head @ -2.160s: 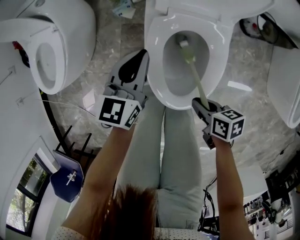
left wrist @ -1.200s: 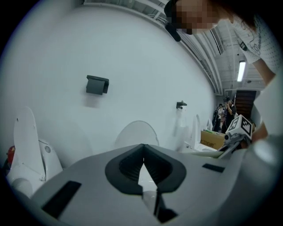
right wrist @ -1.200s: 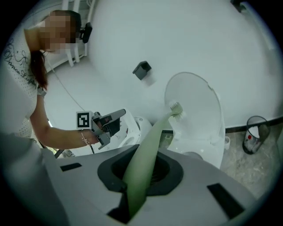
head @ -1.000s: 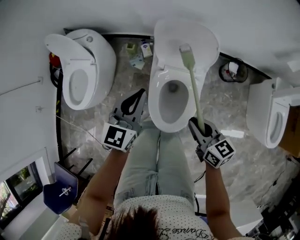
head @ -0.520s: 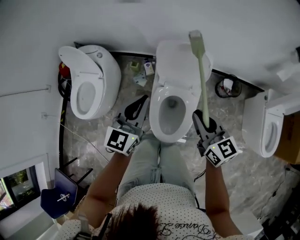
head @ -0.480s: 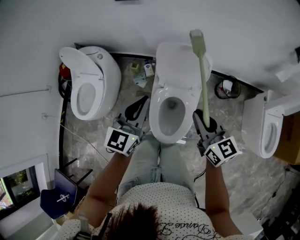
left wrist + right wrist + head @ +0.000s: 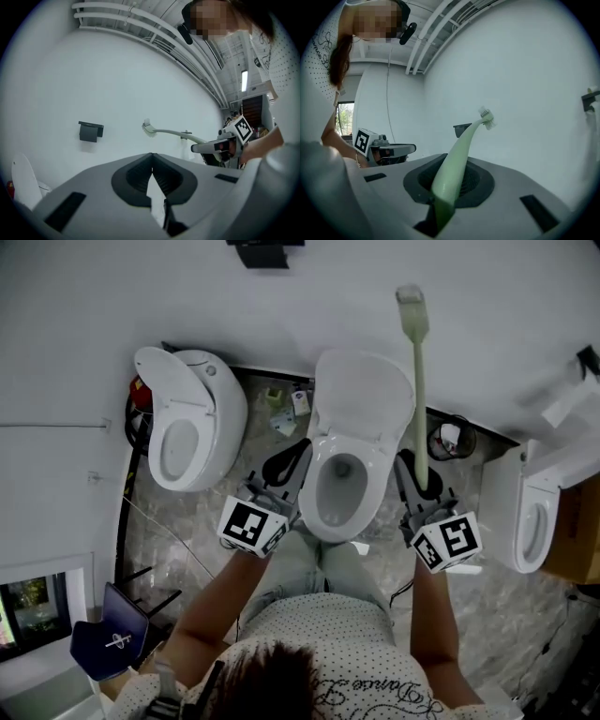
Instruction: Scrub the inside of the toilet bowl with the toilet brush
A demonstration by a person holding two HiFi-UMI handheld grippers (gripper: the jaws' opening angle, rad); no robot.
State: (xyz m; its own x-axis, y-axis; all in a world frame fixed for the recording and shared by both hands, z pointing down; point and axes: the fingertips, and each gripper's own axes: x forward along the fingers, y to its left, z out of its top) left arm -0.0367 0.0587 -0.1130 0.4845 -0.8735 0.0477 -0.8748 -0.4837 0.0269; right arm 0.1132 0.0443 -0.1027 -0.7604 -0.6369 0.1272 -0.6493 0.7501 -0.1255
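Right gripper [image 7: 415,486] clamps the toilet brush [image 7: 419,399] handle, bristles raised toward the wall, long axis pointing away from the toilet bowl [image 7: 317,507], which sits just left, between it and the closed, empty left gripper [image 7: 284,468].

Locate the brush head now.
Head view, upper right: brush head up by the wall, above the middle toilet's lid, handle clamped in the right gripper.

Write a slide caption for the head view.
Head view: right gripper holds a green toilet brush raised clear of the open toilet; left gripper shut and empty.
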